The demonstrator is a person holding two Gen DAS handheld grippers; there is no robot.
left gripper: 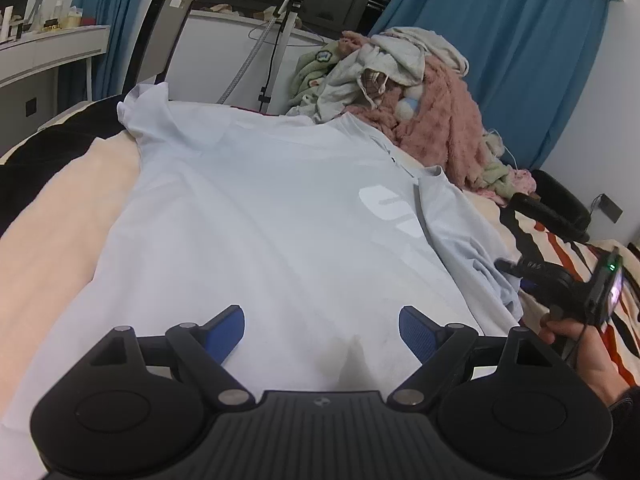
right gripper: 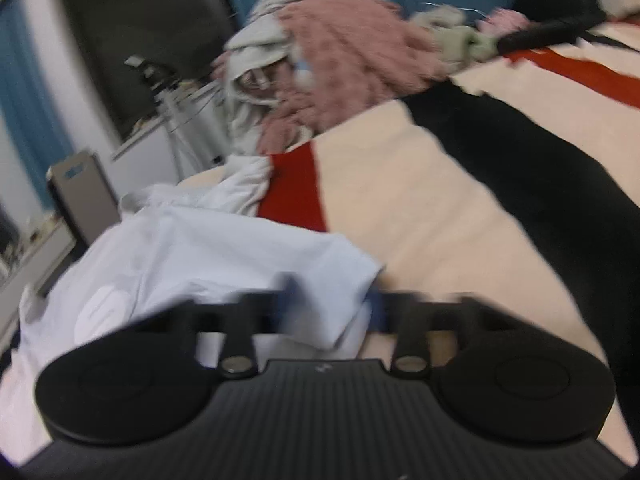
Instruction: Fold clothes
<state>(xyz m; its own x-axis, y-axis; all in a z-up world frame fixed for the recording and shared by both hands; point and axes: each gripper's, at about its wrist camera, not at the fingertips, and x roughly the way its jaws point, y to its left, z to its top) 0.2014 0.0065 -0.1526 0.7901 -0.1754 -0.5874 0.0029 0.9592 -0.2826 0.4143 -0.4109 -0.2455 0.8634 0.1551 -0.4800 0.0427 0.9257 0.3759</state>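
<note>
T-shirt point(left gripper: 260, 216) spread flat under left hand-held gripper point(left gripper: 322, 334) (pads apart).

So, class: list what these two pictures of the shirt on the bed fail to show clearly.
- Right tongs, right wrist view: tips smeared by motion blur, so any grip on the pale blue shirt is unclear.
- Shirt's near hem, left wrist view: hidden behind the left tongs.
- Shelf items: too small.

Pale blue cotton T-shirt point(left gripper: 260, 216) lies spread flat on the cream, black and red striped bed blanket point(left gripper: 60, 216), its right sleeve crumpled inward.
</note>
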